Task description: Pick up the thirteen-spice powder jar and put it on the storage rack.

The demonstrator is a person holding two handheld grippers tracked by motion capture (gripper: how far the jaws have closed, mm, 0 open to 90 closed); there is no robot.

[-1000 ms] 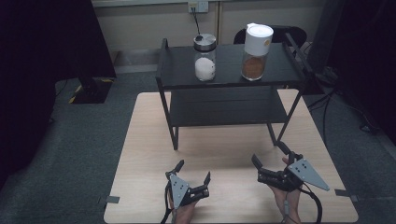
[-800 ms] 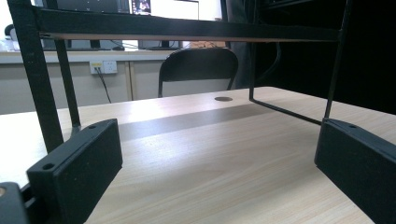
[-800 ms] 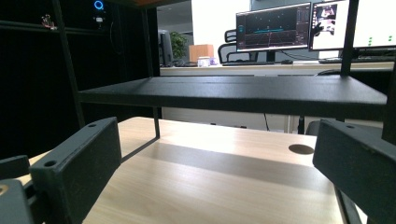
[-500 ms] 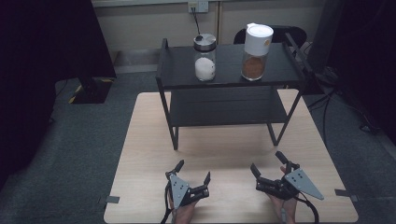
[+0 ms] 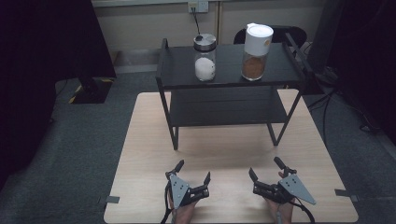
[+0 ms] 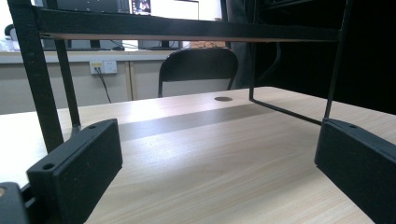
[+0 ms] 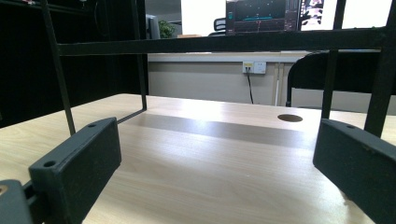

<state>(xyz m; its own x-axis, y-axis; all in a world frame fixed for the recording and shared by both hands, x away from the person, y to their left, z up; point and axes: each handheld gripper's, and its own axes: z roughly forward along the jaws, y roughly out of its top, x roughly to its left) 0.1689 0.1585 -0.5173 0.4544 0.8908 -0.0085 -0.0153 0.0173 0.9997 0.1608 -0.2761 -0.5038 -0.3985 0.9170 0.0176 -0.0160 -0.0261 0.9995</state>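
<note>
A light wooden table (image 5: 140, 154) carries a black 2-tier metal shelf rack (image 5: 224, 79) on its far half. On the rack's top tier stand 2 jars. The left jar (image 5: 205, 57) is clear glass with a metal lid and holds a white powder filling about its lower half. The right jar (image 5: 256, 51), well apart from it, has a tall white cap and a brown powder in its lower part. The rack's lower tier is bare.

At the near edge of the table, the left gripper (image 5: 192, 172) rests low over the wood, held by a hand (image 5: 186, 212) coming in from the bottom. Its jaws are spread wide with nothing between them. In the left gripper view those jaws frame bare tabletop, with the rack's legs and lower tier ahead and a black chair (image 6: 198, 65) beyond the far edge.

The right gripper (image 5: 266, 169) sits near the table's near right, also held low, its grey 3-cornered plate pointing toward the near right corner. Its jaws are likewise wide apart and hold nothing. The right gripper view looks under the rack's lower tier, with a round hole (image 7: 289, 118) in the tabletop farther off and a wall socket (image 7: 254, 67) on the far wall.

Both grippers are well apart from the rack and from each other.
</note>
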